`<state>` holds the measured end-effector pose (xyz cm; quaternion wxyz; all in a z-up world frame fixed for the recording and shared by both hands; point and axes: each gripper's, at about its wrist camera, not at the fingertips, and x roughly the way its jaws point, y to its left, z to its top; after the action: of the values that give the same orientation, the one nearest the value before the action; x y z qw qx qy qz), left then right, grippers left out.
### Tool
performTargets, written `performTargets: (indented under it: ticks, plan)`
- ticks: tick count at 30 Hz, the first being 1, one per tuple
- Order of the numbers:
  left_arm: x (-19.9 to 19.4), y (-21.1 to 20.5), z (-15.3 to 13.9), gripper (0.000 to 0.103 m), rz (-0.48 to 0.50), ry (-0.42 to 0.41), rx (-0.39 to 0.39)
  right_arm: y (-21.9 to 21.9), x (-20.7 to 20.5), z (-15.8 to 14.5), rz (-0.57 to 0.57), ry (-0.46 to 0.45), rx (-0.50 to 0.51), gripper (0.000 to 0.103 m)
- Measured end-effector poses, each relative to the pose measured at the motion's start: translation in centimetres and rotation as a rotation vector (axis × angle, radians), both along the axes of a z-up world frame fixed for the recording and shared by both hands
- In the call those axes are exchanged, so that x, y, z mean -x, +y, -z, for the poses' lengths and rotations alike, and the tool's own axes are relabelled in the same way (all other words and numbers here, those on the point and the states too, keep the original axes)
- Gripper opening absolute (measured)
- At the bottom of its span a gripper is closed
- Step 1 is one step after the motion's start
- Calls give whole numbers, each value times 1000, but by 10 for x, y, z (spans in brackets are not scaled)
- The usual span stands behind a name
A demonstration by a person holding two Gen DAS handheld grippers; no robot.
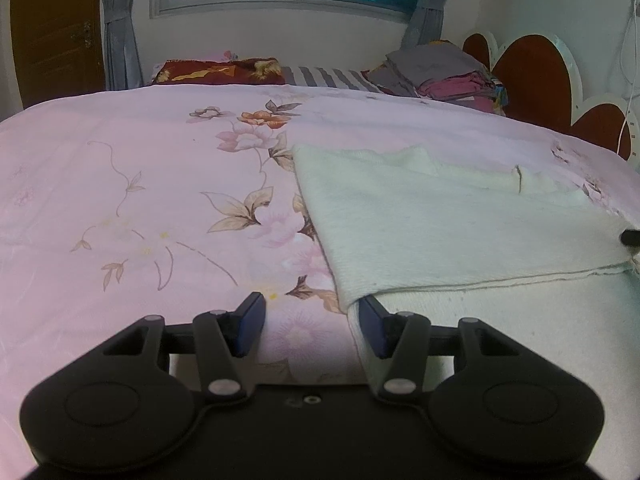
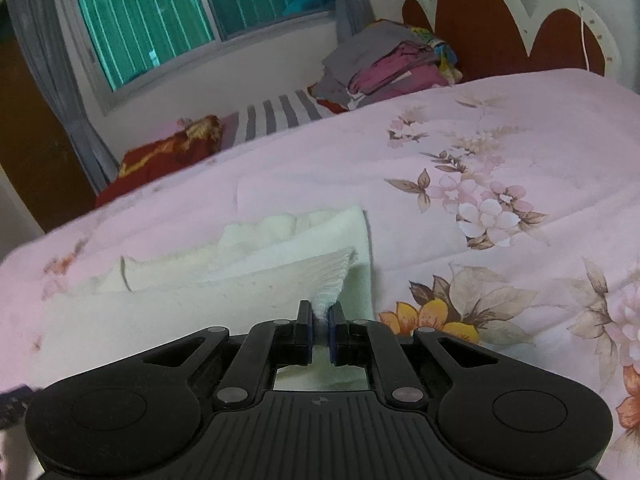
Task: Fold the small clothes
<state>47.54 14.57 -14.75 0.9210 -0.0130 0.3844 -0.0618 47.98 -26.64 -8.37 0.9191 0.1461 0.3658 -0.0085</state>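
Observation:
A white knitted garment (image 1: 460, 224) lies on the pink flowered bedspread (image 1: 140, 184), one layer folded over another. My left gripper (image 1: 312, 314) hovers open at the garment's near left corner; its right pad (image 1: 374, 330) sits just under the folded edge, its left pad over bare bedspread, nothing pinched. In the right wrist view the same white garment (image 2: 192, 300) spreads to the left, and my right gripper (image 2: 320, 318) is shut on a bunched corner of it, lifting that corner off the bed. A dark tip of the right gripper shows at the left wrist view's right edge.
A pile of folded grey and magenta clothes (image 1: 440, 76) sits at the far side by the heart-shaped headboard (image 1: 528, 76). A red patterned pillow (image 1: 220, 72) and a striped sheet (image 1: 320, 76) lie under the window. Flowered bedspread (image 2: 500, 208) stretches right of the garment.

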Motion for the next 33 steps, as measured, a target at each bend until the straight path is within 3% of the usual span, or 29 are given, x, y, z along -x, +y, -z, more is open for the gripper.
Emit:
performTargets:
  ticks: [3, 9, 10, 11, 12, 14, 16, 18, 19, 21, 22, 24, 26, 27, 28, 30, 33]
  plan:
    - [-1, 1, 0, 51, 9, 8, -5, -4, 1, 6, 15, 21, -25, 7]
    - [-3, 1, -11, 53, 34, 54, -17, 2, -1, 18, -6, 53, 73, 7]
    - [3, 0, -20, 60, 29, 31, -25, 1, -1, 17, -9, 50, 72, 7]
    - [12, -3, -32, 75, 36, -32, -39, 0, 2, 13, -2, 41, 85, 9]
    - [19, -10, -41, 81, 55, -92, -50, 1, 6, 6, 14, 22, 118, 31]
    - [20, -32, -50, 82, 109, -153, -73, 3, 17, -7, 24, -58, 167, 67]
    - [7, -53, -42, 79, 153, -129, -66, 9, 18, -10, -41, -89, 95, 65]
    - [-9, -69, -28, 70, 157, -79, -33, 29, 10, -5, -108, -59, 84, 41]
    - [-13, -74, -24, 69, 152, -62, -19, 43, 6, -2, -154, -51, 77, 39]
    - [-14, -79, -20, 75, 145, -76, 7, 65, 2, 5, -232, -51, 57, 39]
    - [-14, -79, -17, 84, 131, -79, -6, 76, 1, 10, -275, -38, 62, 39]
    - [-12, -70, -11, 86, 107, -79, -32, 87, 2, 19, -341, -29, 69, 39]
    - [-11, -52, -2, 83, 62, -35, -30, 80, 7, 26, -318, -28, 103, 39]
    - [-11, -39, 4, 81, 45, 1, -5, 62, 8, 28, -236, -21, 118, 39]
    - [-8, -29, 7, 82, 54, -11, 23, 46, 9, 29, -165, -10, 111, 38]
    - [-5, -25, -1, 77, 55, -15, 1, 18, 10, 29, -105, 1, 45, 22]
    - [-4, -24, -20, 80, 57, -96, 16, 17, 9, 15, -103, -33, 72, 23]
